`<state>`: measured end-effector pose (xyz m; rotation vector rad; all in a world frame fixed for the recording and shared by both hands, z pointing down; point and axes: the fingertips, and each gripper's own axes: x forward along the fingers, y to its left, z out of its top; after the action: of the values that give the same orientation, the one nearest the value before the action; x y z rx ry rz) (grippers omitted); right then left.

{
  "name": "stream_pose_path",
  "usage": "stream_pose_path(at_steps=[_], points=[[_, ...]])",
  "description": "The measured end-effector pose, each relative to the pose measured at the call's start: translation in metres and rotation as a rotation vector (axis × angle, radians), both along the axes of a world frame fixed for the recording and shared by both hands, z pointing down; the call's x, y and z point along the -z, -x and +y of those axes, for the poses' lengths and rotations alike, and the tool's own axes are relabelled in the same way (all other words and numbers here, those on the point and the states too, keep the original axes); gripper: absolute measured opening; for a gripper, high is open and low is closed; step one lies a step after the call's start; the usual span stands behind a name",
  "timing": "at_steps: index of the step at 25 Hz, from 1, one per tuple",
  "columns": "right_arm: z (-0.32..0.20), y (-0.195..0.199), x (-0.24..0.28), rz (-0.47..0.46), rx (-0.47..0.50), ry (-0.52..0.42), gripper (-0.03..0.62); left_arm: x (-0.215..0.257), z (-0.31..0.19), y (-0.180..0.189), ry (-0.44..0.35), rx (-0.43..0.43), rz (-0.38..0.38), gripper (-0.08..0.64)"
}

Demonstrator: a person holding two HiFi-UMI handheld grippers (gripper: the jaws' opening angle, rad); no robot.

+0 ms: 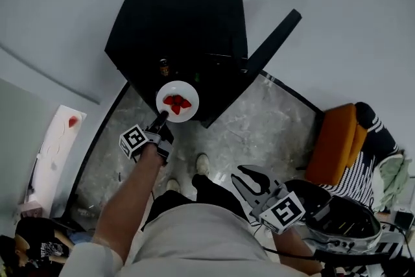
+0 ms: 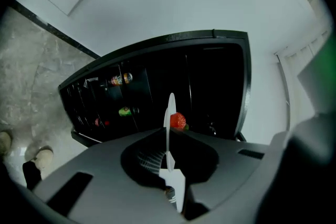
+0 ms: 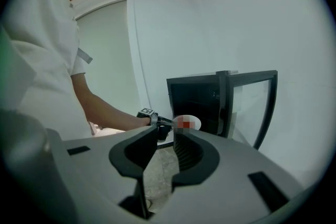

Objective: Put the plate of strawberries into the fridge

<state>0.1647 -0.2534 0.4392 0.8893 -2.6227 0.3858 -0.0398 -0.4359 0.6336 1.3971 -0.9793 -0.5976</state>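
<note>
1. Closest to us, at our right side, the right gripper [image 1: 241, 180] hangs low over the grey marbled floor [image 1: 272, 130]. Its fingers stand wide apart and hold nothing; only floor shows in the gap. Its cube bears black-and-white square markers, with no words on them.
2. Below us, a pair of light-coloured shoes [image 1: 203, 163] stands on that floor.
3. Further out, our left arm reaches forward with the left gripper [image 1: 161, 117]. Its fingers are almost closed, pinching the near rim of a round white plate [image 1: 177, 101]. In the left gripper view the plate runs edge-on between the pads.
4. The plate carries a few red strawberries [image 1: 176, 102]. It is held in the air at the mouth of the black box-shaped fridge [image 1: 181, 23]. We cannot tell whether it has crossed the front edge.
5. The fridge's dark-framed glass door [image 1: 275, 42] is swung open to the right. On the dark shelves lie a small bottle with a coloured label [image 2: 119, 80] and a green-wrapped item [image 2: 126, 111]. Their print is too small for us to read.
6. Farthest off, to the right, stands an orange seat [image 1: 334, 143] with a black-and-white striped cloth [image 1: 379, 133] beside it. To the left is a white table [image 1: 55, 152] with a small red thing [image 1: 73, 120] on it.
</note>
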Motion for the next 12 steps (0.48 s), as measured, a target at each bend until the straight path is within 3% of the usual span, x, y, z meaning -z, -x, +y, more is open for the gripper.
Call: stream_pose_path(at_steps=[5, 12], points=[[-0.035, -0.025, -0.014, 0.009, 0.037, 0.042, 0.104, -0.031, -0.067, -0.011, 0.022, 0.056, -0.043, 0.025], [-0.062, -0.064, -0.028, 0.037, -0.003, 0.117, 0.103, -0.079, -0.122, -0.011, 0.102, 0.124, -0.109, 0.025]])
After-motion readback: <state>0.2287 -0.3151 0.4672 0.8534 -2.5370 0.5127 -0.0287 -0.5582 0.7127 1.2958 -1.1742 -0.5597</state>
